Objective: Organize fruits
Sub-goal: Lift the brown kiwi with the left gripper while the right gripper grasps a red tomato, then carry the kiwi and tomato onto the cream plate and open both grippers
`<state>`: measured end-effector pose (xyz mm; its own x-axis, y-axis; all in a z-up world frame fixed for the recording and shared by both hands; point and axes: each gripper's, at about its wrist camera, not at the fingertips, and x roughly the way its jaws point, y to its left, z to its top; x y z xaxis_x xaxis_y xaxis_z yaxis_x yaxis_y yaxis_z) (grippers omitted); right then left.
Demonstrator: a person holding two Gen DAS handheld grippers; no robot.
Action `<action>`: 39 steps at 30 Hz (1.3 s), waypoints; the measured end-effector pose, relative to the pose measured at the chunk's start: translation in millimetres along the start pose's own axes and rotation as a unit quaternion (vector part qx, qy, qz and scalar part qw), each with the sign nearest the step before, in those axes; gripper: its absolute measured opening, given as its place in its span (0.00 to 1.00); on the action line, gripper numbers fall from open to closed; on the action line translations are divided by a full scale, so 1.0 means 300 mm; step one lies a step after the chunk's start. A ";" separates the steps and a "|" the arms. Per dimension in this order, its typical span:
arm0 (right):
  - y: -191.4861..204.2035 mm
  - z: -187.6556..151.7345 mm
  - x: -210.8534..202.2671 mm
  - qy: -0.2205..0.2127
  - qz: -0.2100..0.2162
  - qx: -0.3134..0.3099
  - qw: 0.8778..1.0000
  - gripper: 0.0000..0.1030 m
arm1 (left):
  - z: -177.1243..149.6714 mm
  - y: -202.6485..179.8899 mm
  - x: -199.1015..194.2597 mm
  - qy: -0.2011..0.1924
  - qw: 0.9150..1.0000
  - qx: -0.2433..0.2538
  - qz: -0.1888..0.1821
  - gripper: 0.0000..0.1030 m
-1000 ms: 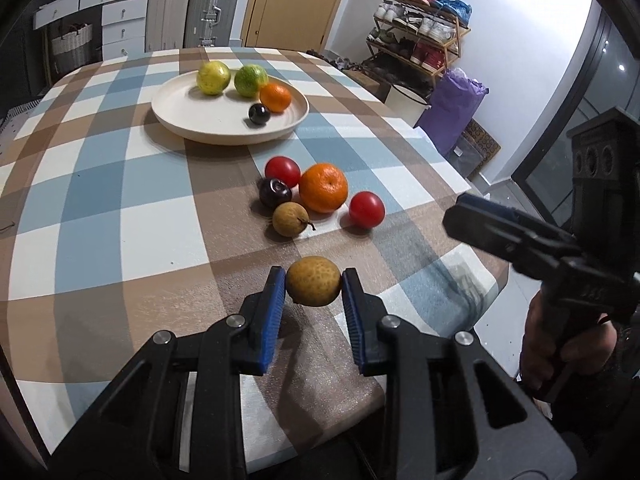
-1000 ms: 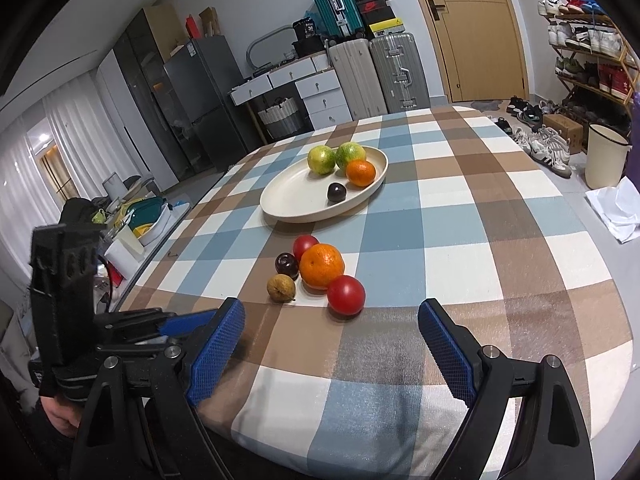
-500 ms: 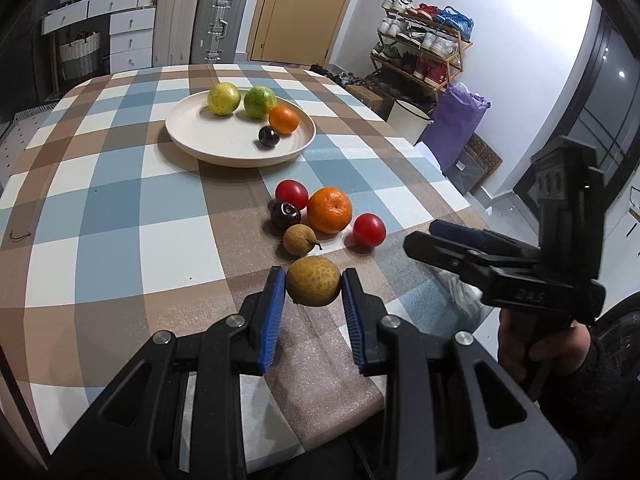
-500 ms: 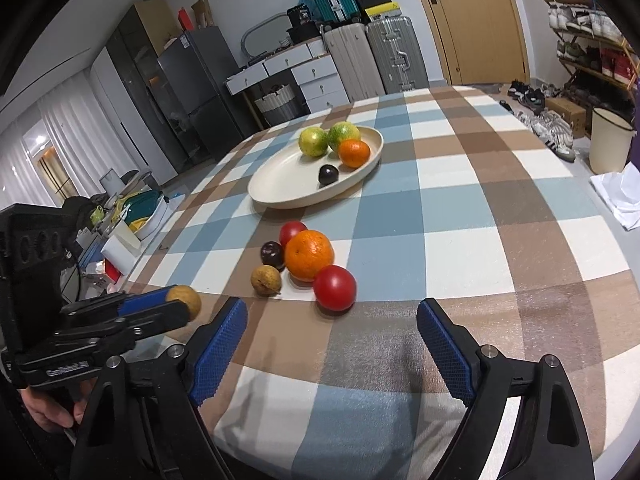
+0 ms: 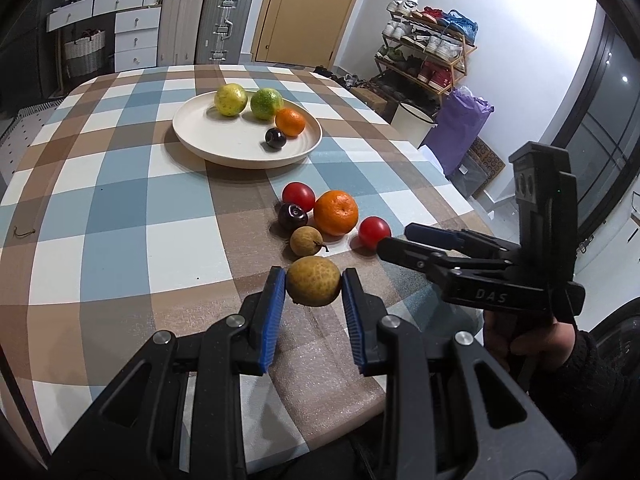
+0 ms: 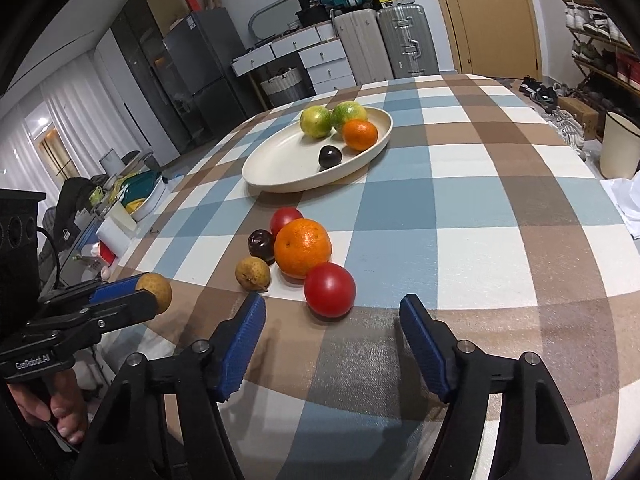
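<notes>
My left gripper [image 5: 313, 288] is shut on a yellow-brown round fruit [image 5: 313, 281], held above the table's near edge; it also shows in the right wrist view [image 6: 155, 292]. My right gripper [image 6: 332, 312] is open and empty, just short of a red tomato [image 6: 329, 289]. On the checked cloth lie that tomato [image 5: 374, 231], a large orange [image 5: 335, 212], a dark plum [image 5: 293, 216], a second tomato [image 5: 298, 197] and a small brown pear [image 5: 306, 241]. The cream plate [image 5: 216, 148] holds two green-yellow citrus, a small orange and a plum.
The table edge [image 5: 400, 396] is close below both grippers. The right gripper's body [image 5: 480, 276] reaches in from the right, near the red tomato. Suitcases, drawers and a shoe rack stand beyond the table.
Both grippers have moved forward towards the fruit cluster. The left one still holds the yellow-brown fruit. The right one, still open, has closed in on the near red tomato.
</notes>
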<state>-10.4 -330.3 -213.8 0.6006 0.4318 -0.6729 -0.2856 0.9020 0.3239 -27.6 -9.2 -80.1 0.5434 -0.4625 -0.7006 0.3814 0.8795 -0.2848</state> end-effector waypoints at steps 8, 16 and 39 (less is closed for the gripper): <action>0.011 0.013 0.046 0.014 -0.011 -0.014 1.000 0.50 | 0.000 0.001 0.000 0.000 1.000 -0.002 0.001 0.25; 0.014 0.008 0.068 0.017 -0.019 -0.024 0.999 0.29 | -0.001 0.002 -0.002 -0.002 1.000 -0.002 0.002 0.25; 0.047 0.142 -0.042 -0.041 0.032 -0.026 0.998 0.28 | 0.208 0.069 0.025 -0.023 0.999 -0.020 0.019 0.25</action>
<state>9.8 -323.2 -172.5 0.6389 0.4889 -0.5940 -0.3621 0.8723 0.3285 31.1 -1.3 -50.4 0.5908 -0.4323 -0.6812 0.3296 0.9000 -0.2852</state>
